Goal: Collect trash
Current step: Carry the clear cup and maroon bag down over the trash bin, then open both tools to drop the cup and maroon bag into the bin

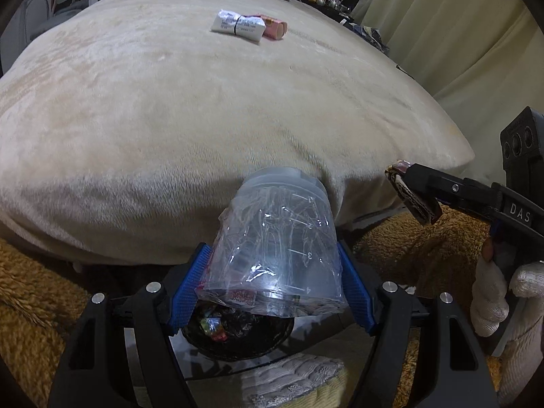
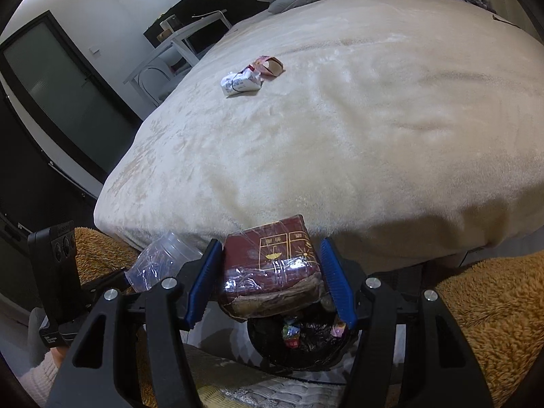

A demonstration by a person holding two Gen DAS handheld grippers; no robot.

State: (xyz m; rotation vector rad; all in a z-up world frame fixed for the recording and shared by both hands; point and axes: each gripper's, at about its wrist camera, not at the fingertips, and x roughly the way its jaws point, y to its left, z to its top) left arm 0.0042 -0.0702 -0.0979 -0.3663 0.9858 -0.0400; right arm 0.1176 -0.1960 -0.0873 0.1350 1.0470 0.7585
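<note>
Left gripper (image 1: 272,272) jaws clamped on plastic cup (image 1: 278,238), right gripper (image 2: 272,278) jaws on maroon box (image 2: 272,268), both over bin (image 2: 299,343) beside bed edge (image 2: 340,224).

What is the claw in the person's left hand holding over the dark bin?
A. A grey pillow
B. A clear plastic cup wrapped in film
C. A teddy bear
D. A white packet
B: the left claw has its blue pads pressed on both sides of a clear plastic cup covered in crinkled film, just above the bin.
</note>
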